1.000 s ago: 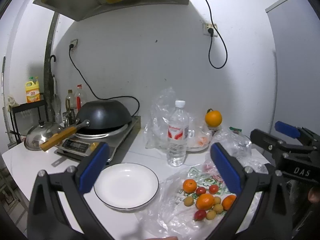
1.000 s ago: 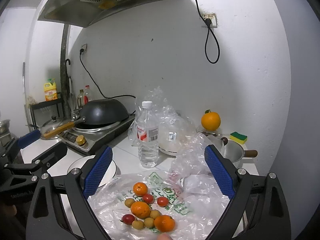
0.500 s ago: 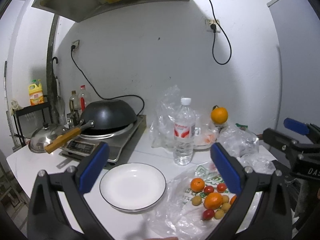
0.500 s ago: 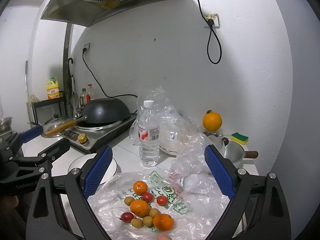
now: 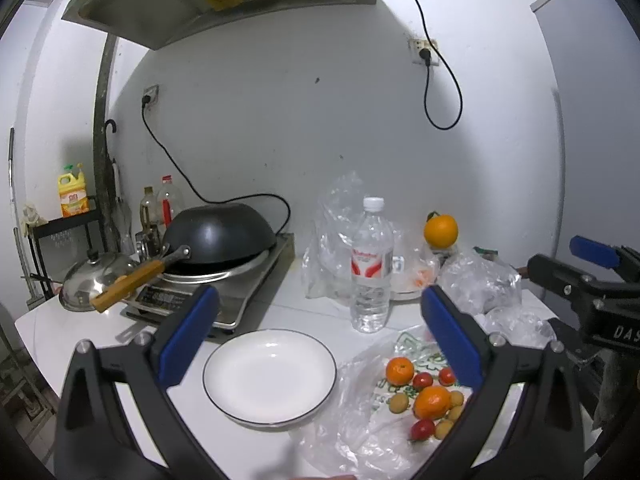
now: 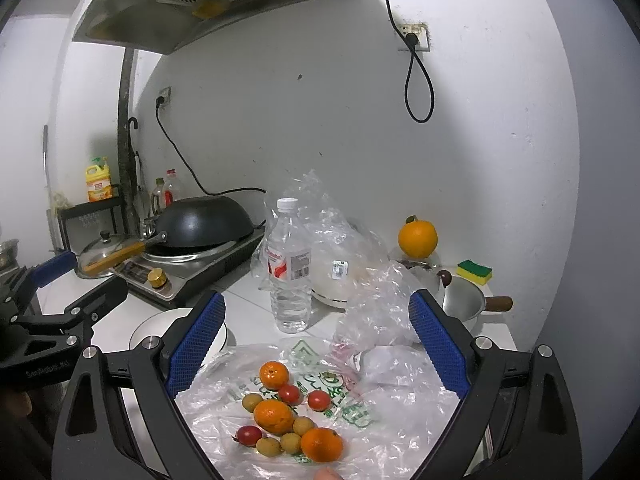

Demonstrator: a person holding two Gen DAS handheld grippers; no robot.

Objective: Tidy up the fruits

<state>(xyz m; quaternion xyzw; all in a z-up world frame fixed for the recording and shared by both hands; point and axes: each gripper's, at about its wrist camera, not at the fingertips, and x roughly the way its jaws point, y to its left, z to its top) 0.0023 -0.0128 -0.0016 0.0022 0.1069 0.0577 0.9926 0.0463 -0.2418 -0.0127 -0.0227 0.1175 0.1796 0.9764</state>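
The plate (image 5: 269, 374) is glossy white ceramic with a thin dark rim. The fruits (image 6: 276, 414) lie on a crinkled clear plastic bag (image 6: 400, 408) printed in green; the oranges look dimpled, the tomatoes smooth and shiny. The water bottle (image 6: 289, 268) is clear plastic with a paper-like label. On the far left, the wok (image 5: 218, 236) is matt black metal with a wooden handle, beside a polished steel lid (image 5: 90, 280). Each gripper's pads (image 6: 196, 344) are textured blue rubber on matt black plastic arms.
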